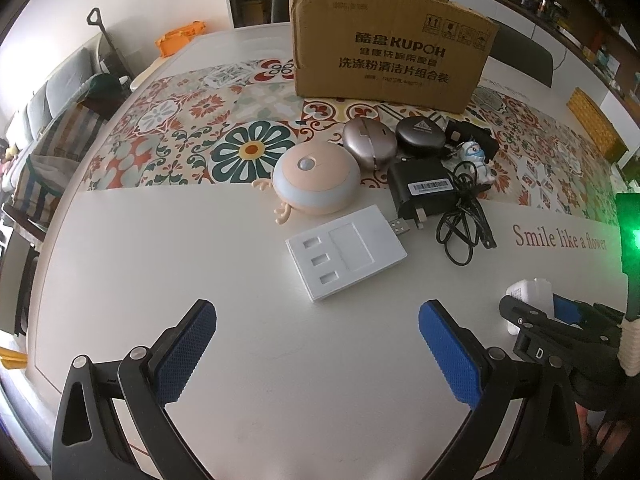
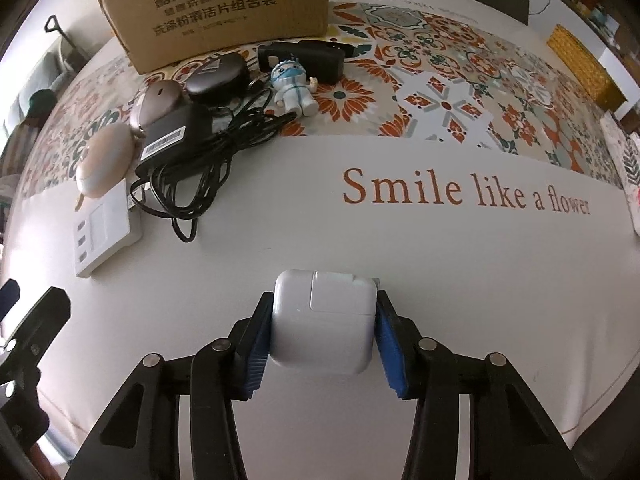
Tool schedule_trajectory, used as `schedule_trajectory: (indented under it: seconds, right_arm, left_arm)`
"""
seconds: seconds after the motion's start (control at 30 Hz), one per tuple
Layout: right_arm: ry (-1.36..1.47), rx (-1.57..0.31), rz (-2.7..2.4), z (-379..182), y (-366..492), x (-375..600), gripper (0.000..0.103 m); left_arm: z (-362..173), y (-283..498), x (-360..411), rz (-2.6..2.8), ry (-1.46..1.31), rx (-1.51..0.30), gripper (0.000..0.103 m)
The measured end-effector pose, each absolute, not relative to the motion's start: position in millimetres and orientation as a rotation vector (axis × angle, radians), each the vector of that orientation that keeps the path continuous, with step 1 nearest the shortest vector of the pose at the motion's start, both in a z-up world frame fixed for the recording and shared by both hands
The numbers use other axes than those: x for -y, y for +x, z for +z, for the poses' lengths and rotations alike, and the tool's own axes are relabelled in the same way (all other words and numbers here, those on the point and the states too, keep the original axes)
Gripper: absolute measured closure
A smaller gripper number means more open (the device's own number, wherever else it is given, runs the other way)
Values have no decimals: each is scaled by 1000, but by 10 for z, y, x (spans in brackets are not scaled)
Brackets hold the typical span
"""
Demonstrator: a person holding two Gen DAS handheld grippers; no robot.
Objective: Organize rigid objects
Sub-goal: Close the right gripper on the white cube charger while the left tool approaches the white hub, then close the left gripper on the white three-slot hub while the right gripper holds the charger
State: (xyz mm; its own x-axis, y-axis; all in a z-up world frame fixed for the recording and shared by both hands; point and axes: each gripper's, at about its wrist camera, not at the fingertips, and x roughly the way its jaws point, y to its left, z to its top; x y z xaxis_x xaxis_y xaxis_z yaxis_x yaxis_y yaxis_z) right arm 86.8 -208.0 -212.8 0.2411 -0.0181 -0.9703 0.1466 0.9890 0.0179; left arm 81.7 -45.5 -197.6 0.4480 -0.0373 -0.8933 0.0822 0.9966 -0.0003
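My right gripper [image 2: 324,328] is shut on a white square power adapter [image 2: 324,320] just above the table near its front edge; it also shows in the left wrist view [image 1: 532,300]. My left gripper [image 1: 316,344] is open and empty, just short of a white flat USB hub [image 1: 346,252]. Behind the hub lie a peach round night light [image 1: 316,178], a rose-gold oval case [image 1: 368,142], a black round case [image 1: 420,132], a black charger with a coiled cable [image 1: 426,192] and a small white figurine [image 1: 478,160].
A cardboard box [image 1: 384,48] stands at the back of the table, behind the pile. A black case [image 2: 304,58] lies beside the figurine [image 2: 294,88]. A patterned runner [image 2: 460,92] crosses the white tablecloth. A yellow woven basket [image 2: 580,64] is at the far right.
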Motion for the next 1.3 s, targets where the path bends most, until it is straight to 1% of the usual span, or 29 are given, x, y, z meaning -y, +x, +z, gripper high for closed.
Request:
schedule_trajectory:
  seconds: [0.3, 0.57, 0.67, 0.83, 1.27, 1.3]
  right_arm:
    - [103, -1285, -29, -1949, 862, 2135, 56]
    - [20, -1234, 53, -1794, 963, 2085, 56]
    - [20, -1240, 71, -1807, 975, 2119, 56]
    - [11, -1259, 85, -1877, 1016, 2188, 56]
    - [-45, -1280, 150, -1962, 1193, 2296, 55]
    - [-46, -1281, 156, -1967, 1202, 2293, 55]
  left_arm:
    - [-1926, 841, 451, -58, 17, -1071, 0]
    - [-2063, 934, 615, -66, 45, -1075, 0]
    - [-2120, 987, 655, -35, 41, -1081, 0]
    - [-2162, 1018, 698, 63, 27, -1038, 0]
    - [-2363, 1159, 738, 185, -122, -1045, 0]
    - [-2375, 1168, 734, 196, -124, -1042, 2]
